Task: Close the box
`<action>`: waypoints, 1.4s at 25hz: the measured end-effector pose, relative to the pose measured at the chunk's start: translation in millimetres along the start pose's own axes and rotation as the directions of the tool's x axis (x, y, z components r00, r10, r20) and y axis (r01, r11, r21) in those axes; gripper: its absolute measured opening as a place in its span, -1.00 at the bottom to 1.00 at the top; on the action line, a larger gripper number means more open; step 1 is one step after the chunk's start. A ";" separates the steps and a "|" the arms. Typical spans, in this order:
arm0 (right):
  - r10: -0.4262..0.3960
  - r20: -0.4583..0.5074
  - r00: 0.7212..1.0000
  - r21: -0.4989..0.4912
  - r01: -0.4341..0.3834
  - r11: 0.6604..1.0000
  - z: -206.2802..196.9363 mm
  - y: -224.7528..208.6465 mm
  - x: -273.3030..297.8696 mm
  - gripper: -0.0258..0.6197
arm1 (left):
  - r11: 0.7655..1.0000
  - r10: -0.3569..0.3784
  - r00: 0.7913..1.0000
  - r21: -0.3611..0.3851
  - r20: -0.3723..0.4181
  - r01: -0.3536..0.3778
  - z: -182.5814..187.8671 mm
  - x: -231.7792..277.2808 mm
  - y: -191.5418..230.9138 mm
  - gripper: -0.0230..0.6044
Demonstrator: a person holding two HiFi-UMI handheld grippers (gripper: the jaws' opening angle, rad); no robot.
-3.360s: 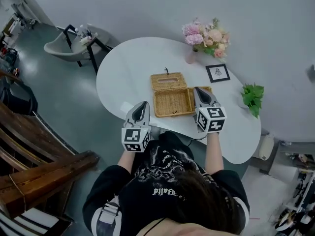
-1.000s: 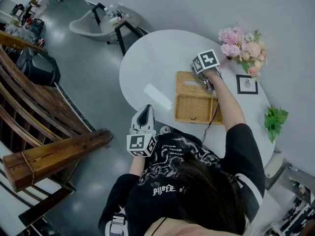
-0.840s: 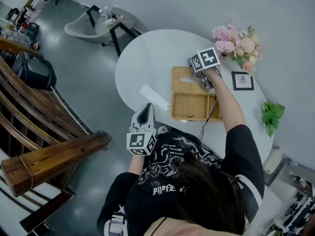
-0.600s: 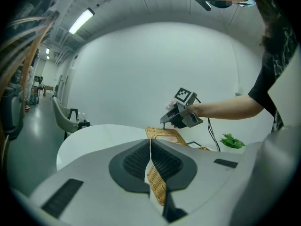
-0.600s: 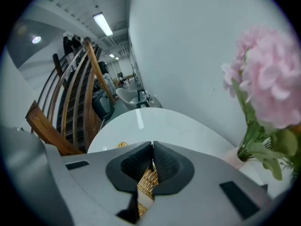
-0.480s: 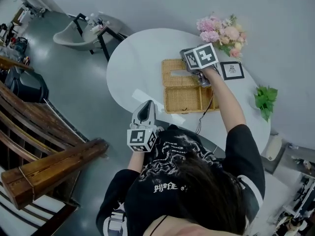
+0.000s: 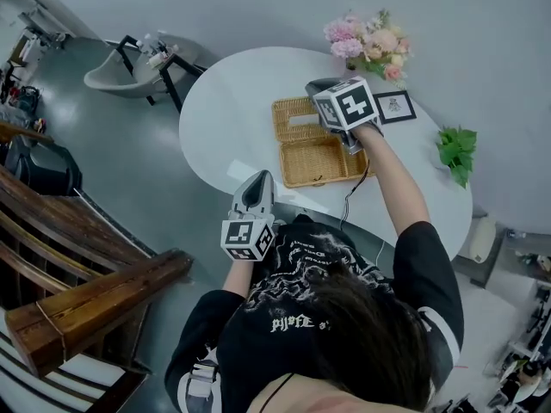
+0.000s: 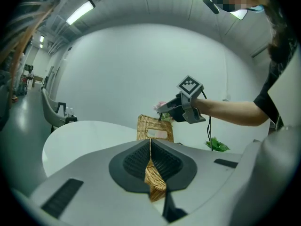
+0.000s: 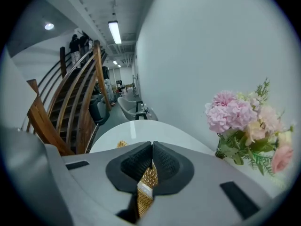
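The rectangular woven wicker box (image 7: 323, 163) sits open near the middle of the white oval table (image 7: 225, 101), its honey-coloured weave tight and even. Its hinged wicker lid (image 7: 286, 130), pierced by a long slot, stands steeply tilted up from the box's edge at 11 o'clock. The right tool (image 7: 310, 84) is clamped on that lid's free edge, by a thin black loop there. The left tool (image 7: 261, 176), jaws pressed together with nothing between them, hovers at 7 o'clock from the box, by the table's rim.
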State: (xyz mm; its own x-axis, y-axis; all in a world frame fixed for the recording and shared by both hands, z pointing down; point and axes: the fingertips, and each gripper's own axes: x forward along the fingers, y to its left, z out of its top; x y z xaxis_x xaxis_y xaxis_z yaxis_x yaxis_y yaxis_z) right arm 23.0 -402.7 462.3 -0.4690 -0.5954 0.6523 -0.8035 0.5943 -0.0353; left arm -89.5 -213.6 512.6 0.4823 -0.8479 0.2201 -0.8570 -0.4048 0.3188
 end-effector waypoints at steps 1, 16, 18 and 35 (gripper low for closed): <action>0.002 0.016 1.000 -0.004 -0.002 1.000 -0.9 3.2 -4.1 -0.81 | 1.000 -0.008 1.000 -0.010 0.006 0.008 1.0 -0.7 -2.0 -0.85; -0.016 0.132 0.991 0.024 0.013 1.000 -33.0 48.8 -69.9 -0.81 | 0.995 -0.094 0.996 0.016 0.002 0.094 -6.7 -1.9 -29.1 -0.85; -0.019 0.143 0.990 0.033 0.014 0.999 -39.9 54.9 -76.1 -0.81 | 0.995 -0.093 0.996 0.022 0.001 0.093 -7.2 -2.9 -29.2 -0.85; -0.003 0.100 0.995 0.151 -0.012 0.988 -136.4 104.6 -96.9 -0.81 | 0.991 -0.108 0.994 0.077 -0.015 0.109 -18.8 -16.5 -33.9 -0.85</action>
State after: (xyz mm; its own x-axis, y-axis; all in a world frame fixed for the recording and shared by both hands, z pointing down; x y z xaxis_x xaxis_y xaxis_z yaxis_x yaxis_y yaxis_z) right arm 34.4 -209.1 498.7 -0.5005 -0.6484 0.5737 -0.8441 0.5127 -0.1569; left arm -65.0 -179.5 515.5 0.5746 -0.7939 0.1987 -0.8110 -0.5198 0.2687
